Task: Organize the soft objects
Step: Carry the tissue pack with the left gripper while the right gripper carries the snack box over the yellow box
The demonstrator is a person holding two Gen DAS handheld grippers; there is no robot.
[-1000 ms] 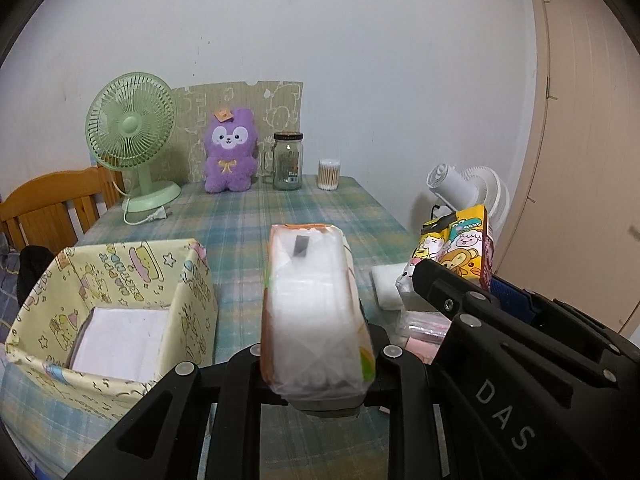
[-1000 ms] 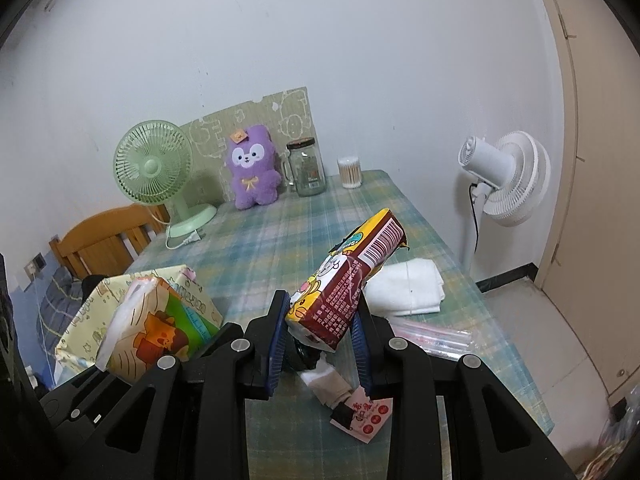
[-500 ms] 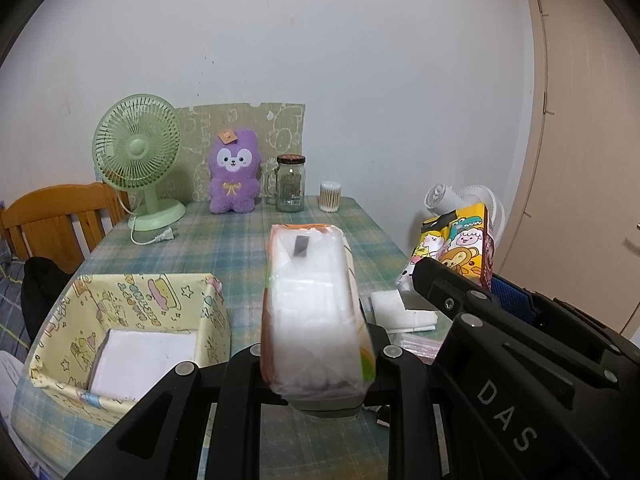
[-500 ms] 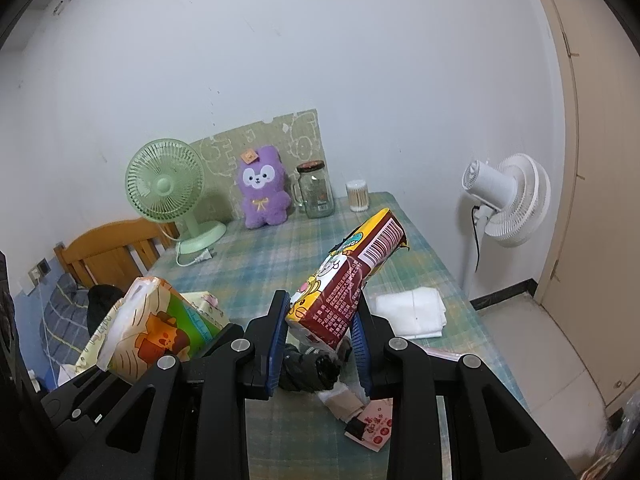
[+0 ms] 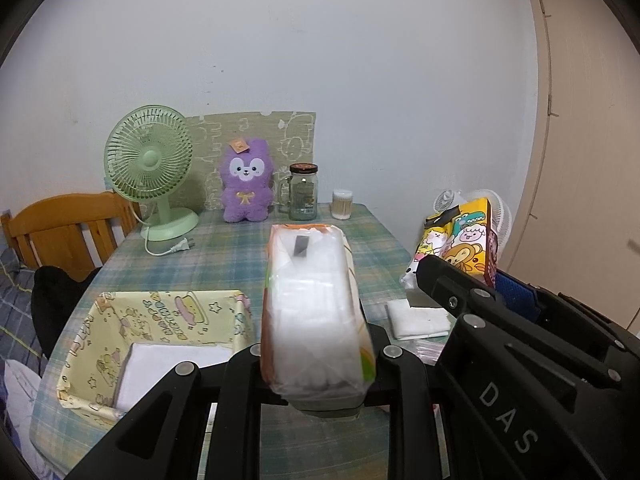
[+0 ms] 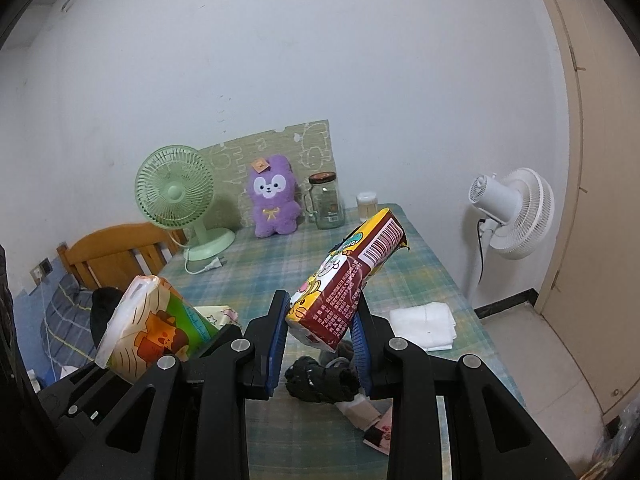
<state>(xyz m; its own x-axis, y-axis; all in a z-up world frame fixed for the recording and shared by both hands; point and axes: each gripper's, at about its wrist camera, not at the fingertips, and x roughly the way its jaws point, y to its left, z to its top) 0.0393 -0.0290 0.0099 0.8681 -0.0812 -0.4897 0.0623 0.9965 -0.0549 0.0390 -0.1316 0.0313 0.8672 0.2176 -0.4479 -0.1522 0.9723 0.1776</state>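
Both grippers carry soft packs above the plaid-clothed table [image 5: 224, 256]. The left gripper [image 5: 318, 364] is clamped on a clear-topped plastic pack of white tissues with orange and green sides [image 5: 314, 312], held by its near end so that its length runs out ahead toward the table's far edge. The right gripper [image 6: 320, 332] has its blue-padded jaws pressed on the lower end of a maroon and yellow cartoon-printed tissue pack [image 6: 344, 280], which leans up and to the right; holding each pack low leaves most of it free to go into a container first. That container is probably the yellow cartoon-printed fabric box [image 5: 120, 312] at the table's near left corner, already holding a folded white cloth [image 5: 160, 364] and still roomy. Above the middle of the table the way is open. A folded white towel [image 6: 424, 320] lies near the right edge, and a black glove-like bundle [image 6: 320, 376] sits on the table directly below the right gripper. Along the far edge stand a green desk fan [image 5: 150, 168], a purple plush rabbit [image 5: 246, 184], a lidded glass jar [image 5: 303, 192] and a small cotton-swab tub [image 5: 342, 204], well apart from the work.
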